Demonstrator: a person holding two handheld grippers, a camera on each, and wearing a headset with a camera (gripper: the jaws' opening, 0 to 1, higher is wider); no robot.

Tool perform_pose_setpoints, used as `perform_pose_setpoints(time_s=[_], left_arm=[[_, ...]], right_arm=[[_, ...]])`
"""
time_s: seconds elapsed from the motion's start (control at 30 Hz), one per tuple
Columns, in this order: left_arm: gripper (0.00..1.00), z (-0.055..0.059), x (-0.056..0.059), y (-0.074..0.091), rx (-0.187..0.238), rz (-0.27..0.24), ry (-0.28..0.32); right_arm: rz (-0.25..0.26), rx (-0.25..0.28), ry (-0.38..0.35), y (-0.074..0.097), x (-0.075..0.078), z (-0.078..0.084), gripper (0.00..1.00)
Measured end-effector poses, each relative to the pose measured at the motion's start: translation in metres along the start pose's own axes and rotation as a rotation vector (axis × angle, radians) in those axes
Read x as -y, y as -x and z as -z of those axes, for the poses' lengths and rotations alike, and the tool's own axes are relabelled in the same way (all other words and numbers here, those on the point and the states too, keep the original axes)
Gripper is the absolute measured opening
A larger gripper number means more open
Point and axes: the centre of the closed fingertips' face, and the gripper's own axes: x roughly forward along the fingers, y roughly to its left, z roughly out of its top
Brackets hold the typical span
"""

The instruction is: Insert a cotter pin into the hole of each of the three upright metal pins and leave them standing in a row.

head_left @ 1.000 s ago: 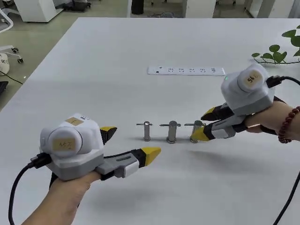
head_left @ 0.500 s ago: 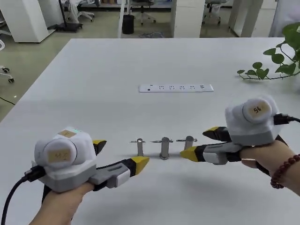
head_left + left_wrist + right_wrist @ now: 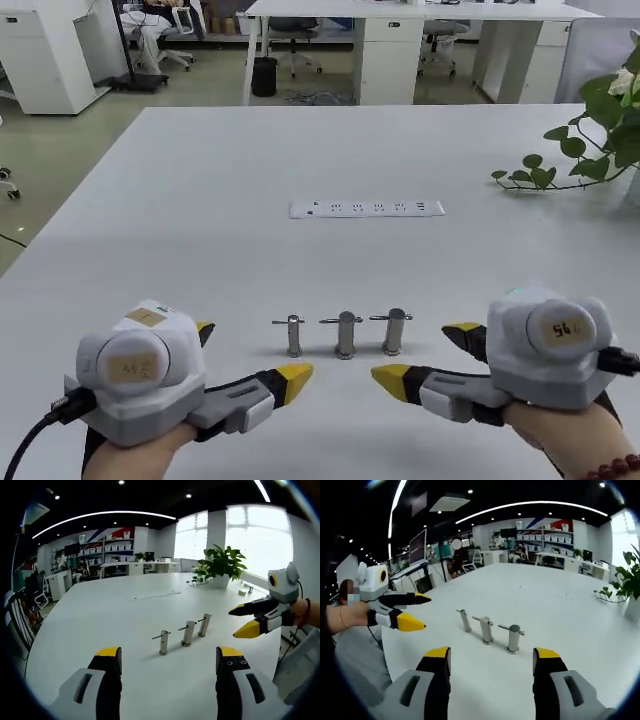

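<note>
Three upright metal pins stand in a row on the white table: left pin (image 3: 294,335), middle pin (image 3: 346,335), right pin (image 3: 394,332). Each has a thin cotter pin crosswise through its top. My left gripper (image 3: 250,352) is open and holds nothing, just left of the row and nearer to me. My right gripper (image 3: 426,353) is open too, nearer than the right pin and apart from it. The left gripper view has the pins (image 3: 188,633) beyond its own open jaws, with the right gripper (image 3: 242,621) at the right. The right gripper view has the pins (image 3: 486,630) ahead and the left gripper (image 3: 419,612) at the left.
A white power strip (image 3: 366,208) lies farther back on the table (image 3: 200,200). A potted plant (image 3: 590,140) trails over the table's far right. Desks and office chairs stand beyond the far edge.
My right gripper has drawn back from the right pin toward me and now sits lower. The head camera has tilted up. The pins and left gripper have kept their places.
</note>
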Motion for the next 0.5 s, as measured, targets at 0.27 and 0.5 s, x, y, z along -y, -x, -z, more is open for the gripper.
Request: perform_pose_setpoints(time_s=[0.27, 0.5], left_arm=[[0.79, 0.0022, 0.0062, 0.0038, -0.006, 0.007, -0.021], [0.81, 0.0052, 0.0081, 0.0073, -0.015, 0.006, -0.029]], right_arm=[[0.011, 0.053, -0.029, 0.0057, -0.0043, -0.0023, 0.68], [0.013, 0.033, -0.013, 0.0061, -0.0093, 0.0049, 0.7]])
